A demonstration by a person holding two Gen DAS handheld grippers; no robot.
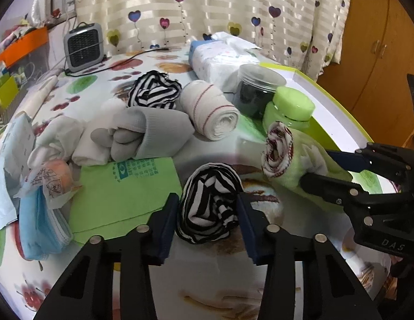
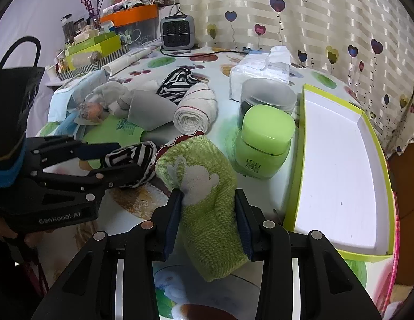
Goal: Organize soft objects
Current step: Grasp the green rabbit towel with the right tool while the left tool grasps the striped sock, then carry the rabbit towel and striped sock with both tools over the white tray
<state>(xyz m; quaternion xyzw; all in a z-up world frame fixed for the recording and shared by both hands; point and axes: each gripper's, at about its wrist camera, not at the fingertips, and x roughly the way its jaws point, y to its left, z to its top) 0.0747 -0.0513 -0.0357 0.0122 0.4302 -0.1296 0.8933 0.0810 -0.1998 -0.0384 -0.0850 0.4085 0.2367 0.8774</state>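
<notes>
Masks (image 1: 42,224): a blue stack at the bench's left edge, beside a green sheet (image 1: 121,186).
Grey sock (image 1: 142,133): bundled, lying behind the green sheet, with white socks (image 1: 60,138) touching its left side.
Far striped roll (image 1: 153,90): black and white, behind the grey sock, just beside the white roll (image 1: 209,109), which has thin red lines.
Left gripper (image 1: 208,210): its blue-padded fingers (image 1: 166,226) are clenched on both sides of the near striped roll (image 1: 207,202), which sits on the bench (image 1: 220,266) right of the green sheet.
Right gripper (image 2: 208,221): fingers (image 2: 244,226) clamped on the green roll (image 2: 204,192), a green cloth with a white figure and a red-trimmed end; the roll points away from the camera and its far end lies near the near striped roll, seen from the right wrist at (image 2: 132,162).
Jars: a green jar (image 2: 263,146) stands just right of the green roll, a dark clear-lidded jar (image 2: 268,96) close behind it.
Tissue pack (image 2: 260,72): behind the dark jar.
Tray (image 2: 337,176): white inside with a lime rim, at the bench's right edge, just beside the green jar.
Heater (image 2: 177,32): small, grey, at the back by the curtain (image 2: 287,8).
</notes>
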